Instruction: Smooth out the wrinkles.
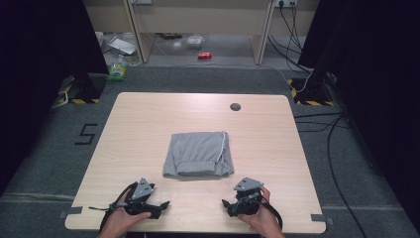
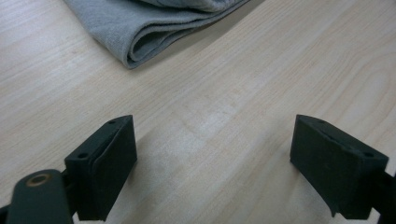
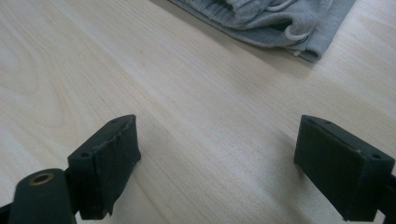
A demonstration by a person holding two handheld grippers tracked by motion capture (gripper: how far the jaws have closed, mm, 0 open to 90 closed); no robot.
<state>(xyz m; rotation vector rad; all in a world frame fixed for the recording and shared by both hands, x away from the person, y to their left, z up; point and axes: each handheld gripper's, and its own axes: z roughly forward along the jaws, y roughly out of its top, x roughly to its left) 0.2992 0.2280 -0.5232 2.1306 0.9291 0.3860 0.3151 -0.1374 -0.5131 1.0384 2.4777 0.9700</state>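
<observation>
Two hand-held grippers rest low over the near edge of the bench (image 1: 148,114), one in each hand, and both stand released with nothing between the jaws. The left hand-held gripper (image 1: 161,204) sits toward the near left, its jaws pointing rightward across the bare wood; the right hand-held gripper (image 1: 226,204) sits toward the near right. The folded grey garment (image 1: 199,153) lies flat around the middle of the bench, beyond both tools and between them, apart from each. A white drawstring (image 1: 223,146) runs down its right side. In the left gripper view the garment's folded corner (image 2: 140,32) lies ahead and to the upper left of the wide-spread jaws, with bare wood between. In the right gripper view its corner with the white cord (image 3: 299,35) lies ahead toward the upper right, likewise untouched.
</observation>
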